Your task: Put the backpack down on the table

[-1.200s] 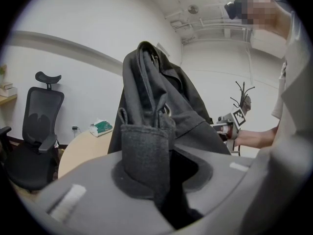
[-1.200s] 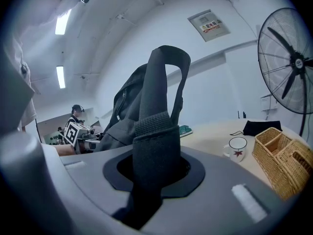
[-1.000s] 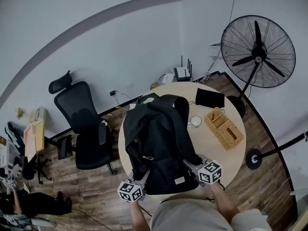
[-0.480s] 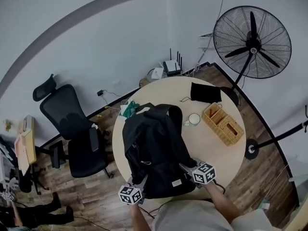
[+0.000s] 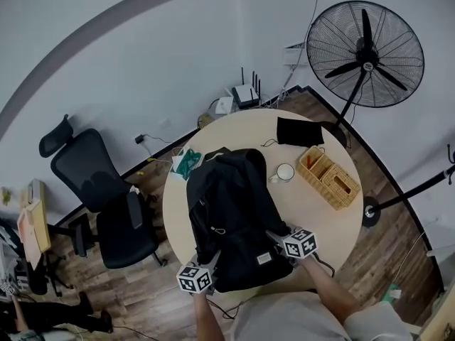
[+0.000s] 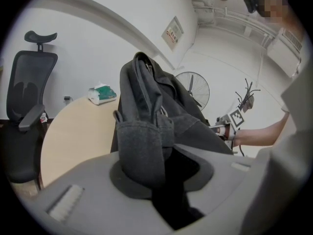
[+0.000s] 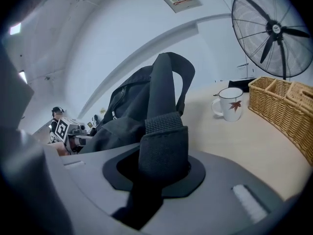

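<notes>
A black backpack (image 5: 234, 215) rests on the round wooden table (image 5: 334, 226), its top pointing away from me. My left gripper (image 5: 213, 259) is at its near left corner. In the left gripper view the jaws are opening, with a grey padded strap (image 6: 142, 151) still pinched between them. My right gripper (image 5: 274, 236) is at the near right corner, shut on the other strap (image 7: 164, 141), which loops up to the backpack (image 7: 132, 102). The backpack (image 6: 156, 97) stands tall in front of the left gripper (image 6: 156, 173).
On the table to the right are a white mug (image 5: 286, 172), a wicker basket (image 5: 329, 177) and a black pouch (image 5: 299, 131). A green packet (image 5: 186, 163) lies at the far left edge. A standing fan (image 5: 365, 54) is behind the table, an office chair (image 5: 99, 190) to its left.
Both grippers have come down with the backpack, which now lies lower and flatter on the table. The straps stay in both jaws.
</notes>
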`<state>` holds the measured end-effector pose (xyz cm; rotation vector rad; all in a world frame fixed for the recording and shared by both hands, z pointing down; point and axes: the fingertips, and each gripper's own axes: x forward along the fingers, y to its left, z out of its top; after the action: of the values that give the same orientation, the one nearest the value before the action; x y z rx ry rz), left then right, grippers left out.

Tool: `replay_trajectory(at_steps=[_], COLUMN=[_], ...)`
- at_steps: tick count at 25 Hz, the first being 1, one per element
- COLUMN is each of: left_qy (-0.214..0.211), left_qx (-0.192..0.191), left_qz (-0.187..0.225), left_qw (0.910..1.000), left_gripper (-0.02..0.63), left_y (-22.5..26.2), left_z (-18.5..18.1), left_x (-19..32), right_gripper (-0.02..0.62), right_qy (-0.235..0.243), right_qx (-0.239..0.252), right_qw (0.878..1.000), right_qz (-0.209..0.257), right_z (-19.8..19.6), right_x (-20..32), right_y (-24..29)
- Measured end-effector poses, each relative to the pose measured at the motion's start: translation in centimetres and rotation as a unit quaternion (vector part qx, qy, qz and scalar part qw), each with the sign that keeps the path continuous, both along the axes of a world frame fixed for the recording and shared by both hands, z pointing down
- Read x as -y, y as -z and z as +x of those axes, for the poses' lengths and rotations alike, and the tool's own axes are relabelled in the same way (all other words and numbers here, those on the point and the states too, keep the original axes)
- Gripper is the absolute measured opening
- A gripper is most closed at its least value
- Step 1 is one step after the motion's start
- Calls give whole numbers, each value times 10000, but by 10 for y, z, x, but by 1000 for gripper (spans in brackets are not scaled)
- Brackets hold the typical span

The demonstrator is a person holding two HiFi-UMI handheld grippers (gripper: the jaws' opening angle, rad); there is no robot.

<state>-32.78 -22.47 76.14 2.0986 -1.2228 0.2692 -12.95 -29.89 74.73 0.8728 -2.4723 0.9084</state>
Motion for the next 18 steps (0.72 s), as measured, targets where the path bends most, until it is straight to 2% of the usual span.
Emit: replay_trajectory(at_steps=[6, 14, 18], left_qy=[-3, 119, 218], left_qx=[-97, -456, -777], left_qz=[-334, -1082, -1338], left_qw=[9994, 9930, 9877], left_gripper=[161, 196, 221], left_y=[-9, -27, -35], left_z=[-1, -12, -17], left_x=[13, 34, 38], right_gripper=[89, 103, 107], right_qy=[-200, -504, -539], right_qx=[-23, 300, 362], right_qw=[9996, 9923, 9880], right_qz=[-201, -1094, -1399], right_z=[3, 6, 3], right_x=[14, 35, 38], right_y=[-17, -42, -51])
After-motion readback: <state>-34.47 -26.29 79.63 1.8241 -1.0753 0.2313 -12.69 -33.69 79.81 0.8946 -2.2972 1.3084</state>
